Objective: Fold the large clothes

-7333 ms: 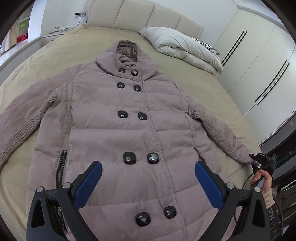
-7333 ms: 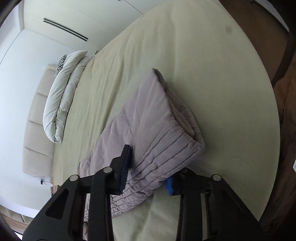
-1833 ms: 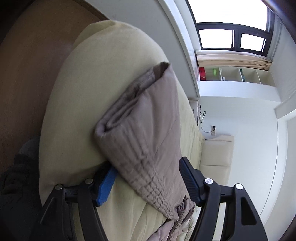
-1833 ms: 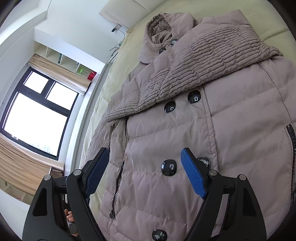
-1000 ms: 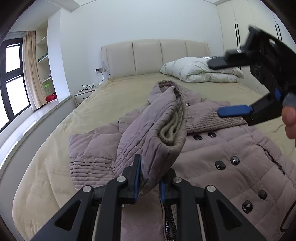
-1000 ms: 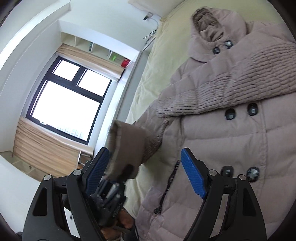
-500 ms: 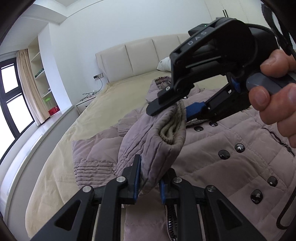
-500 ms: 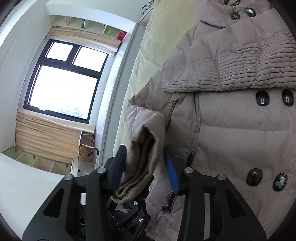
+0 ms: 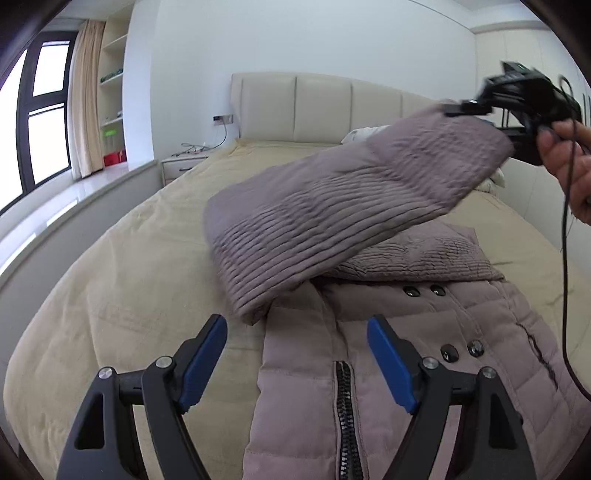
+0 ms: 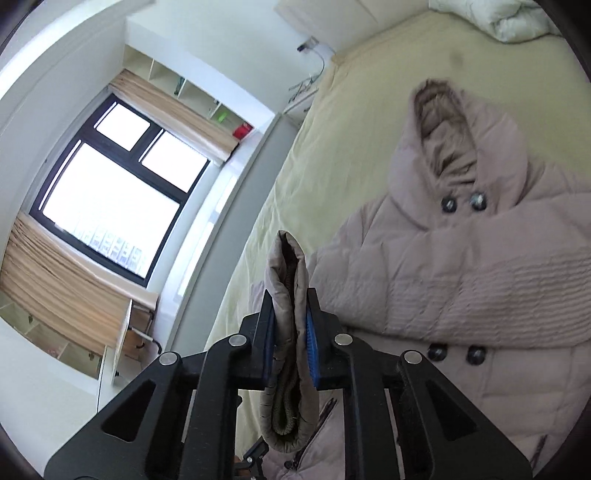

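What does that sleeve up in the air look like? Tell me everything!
The sleeve is puffy, mauve-grey fabric stitched in close ribs, with a knitted inner cuff. It is lifted off the bed and stretched slantwise above the coat, its far end highest. The right gripper is shut on the cuff end. Its lower end joins the coat at the shoulder. The left gripper hangs open below, not touching it.

Coat [image 9: 424, 373]: flat on the bed [image 9: 122, 280], hood [image 10: 447, 136] toward the headboard [image 9: 321, 107].
Left sleeve [image 9: 332, 214]: raised above the coat, cuff [image 10: 288, 332] between the right gripper's [image 10: 290, 347] fingers.
Right sleeve [image 9: 417, 258]: folded across the chest, under the raised one.
Left gripper [image 9: 295, 354]: near the hem, apart from the cloth.
Pillow [image 10: 517, 18]: beyond the hood.
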The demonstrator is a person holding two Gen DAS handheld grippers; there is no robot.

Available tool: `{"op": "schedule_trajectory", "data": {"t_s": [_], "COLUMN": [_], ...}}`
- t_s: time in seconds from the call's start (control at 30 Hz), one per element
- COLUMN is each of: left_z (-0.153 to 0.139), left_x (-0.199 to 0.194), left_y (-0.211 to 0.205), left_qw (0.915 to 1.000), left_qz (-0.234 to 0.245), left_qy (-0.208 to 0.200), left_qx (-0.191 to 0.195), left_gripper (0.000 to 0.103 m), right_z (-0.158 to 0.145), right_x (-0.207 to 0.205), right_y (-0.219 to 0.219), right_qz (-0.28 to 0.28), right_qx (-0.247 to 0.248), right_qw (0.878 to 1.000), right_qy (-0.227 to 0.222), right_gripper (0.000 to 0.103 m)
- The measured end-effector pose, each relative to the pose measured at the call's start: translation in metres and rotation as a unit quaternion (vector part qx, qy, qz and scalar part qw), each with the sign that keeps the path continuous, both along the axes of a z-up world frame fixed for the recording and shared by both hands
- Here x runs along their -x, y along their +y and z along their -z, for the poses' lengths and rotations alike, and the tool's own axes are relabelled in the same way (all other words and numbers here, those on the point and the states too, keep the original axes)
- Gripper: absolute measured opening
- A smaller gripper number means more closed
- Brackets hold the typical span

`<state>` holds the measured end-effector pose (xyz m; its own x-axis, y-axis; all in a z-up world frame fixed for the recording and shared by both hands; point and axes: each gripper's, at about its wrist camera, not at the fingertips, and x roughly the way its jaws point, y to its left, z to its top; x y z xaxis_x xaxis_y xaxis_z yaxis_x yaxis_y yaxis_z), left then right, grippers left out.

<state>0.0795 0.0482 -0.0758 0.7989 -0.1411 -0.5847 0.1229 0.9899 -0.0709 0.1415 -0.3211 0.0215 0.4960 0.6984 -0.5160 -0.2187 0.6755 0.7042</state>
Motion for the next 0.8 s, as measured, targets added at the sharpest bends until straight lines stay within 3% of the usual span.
{"op": "schedule_trajectory", "data": {"t_s": [0.1,0.17,0.37,0.57,0.8], "left_z": [-0.002,-0.001,0.005,0.009,0.047], "left_x": [-0.020,-0.034,-0.080,-0.116,-0.112], "left_y": [0.015,0.019,0.006,-0.020,-0.036], "left_qw": [0.9995,0.9991,0.9990,0.9986,0.9966], "left_qz": [-0.021,-0.028,-0.020,0.000,0.005], "left_qy": [0.008,0.016,0.040,0.048,0.081], "left_qx": [0.022,0.027,0.003,-0.023,-0.013], "left_gripper": [0.081,0.081,0.075,0.075,0.075], "right_z": [-0.019,-0.012,0.075,0.146,0.151], "right_x": [-0.009,-0.015,-0.023,-0.022,-0.019], "right_y": [-0.064,-0.111,-0.223,-0.264,-0.284], "right_qz": [0.052,0.093,0.199,0.231,0.254], "right_qx": [0.003,0.007,0.027,0.021,0.023], "right_qw": [0.998,0.996,0.977,0.965,0.961], "right_qy": [-0.020,-0.011,0.068,0.120,0.111], "right_gripper": [0.013,0.013,0.013,0.012,0.001]}}
